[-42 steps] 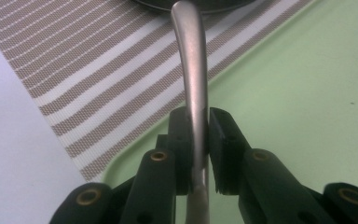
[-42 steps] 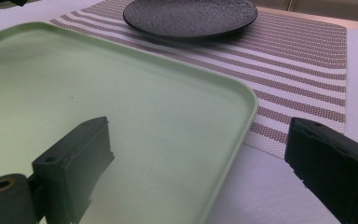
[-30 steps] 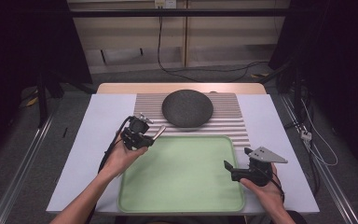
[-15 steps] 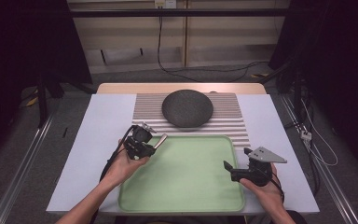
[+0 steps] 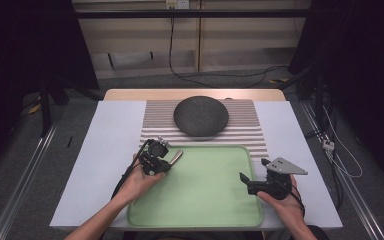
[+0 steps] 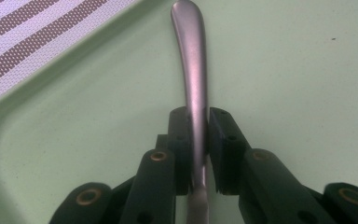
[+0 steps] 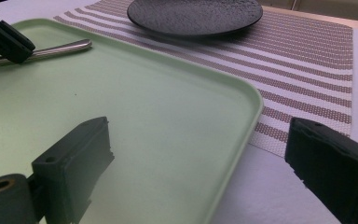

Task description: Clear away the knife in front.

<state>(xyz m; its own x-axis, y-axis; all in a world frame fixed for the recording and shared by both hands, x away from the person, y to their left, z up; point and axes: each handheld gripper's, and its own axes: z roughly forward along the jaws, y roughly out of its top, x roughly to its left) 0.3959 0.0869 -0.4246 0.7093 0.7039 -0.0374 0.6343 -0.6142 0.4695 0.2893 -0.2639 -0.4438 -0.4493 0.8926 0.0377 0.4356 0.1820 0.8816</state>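
we hold our right gripper (image 5: 247,181) nearest us, over the right edge of the green tray (image 5: 200,205), its jaws spread wide with nothing between them; in the right gripper view one jaw hangs above the tray floor and the other beyond the tray's rim. our left gripper (image 5: 166,159) sits over the tray's far left corner, jaws pressed together on the flat handle of a metal utensil (image 6: 193,79), whose free end pokes past them low above the tray. we judge the step in hand to be setting this utensil down in the tray; the next move calls for lowering it flat and easing the jaws apart. beyond the tray's far edge lie the striped mat (image 5: 155,120) and the dark plate (image 5: 201,116) on it
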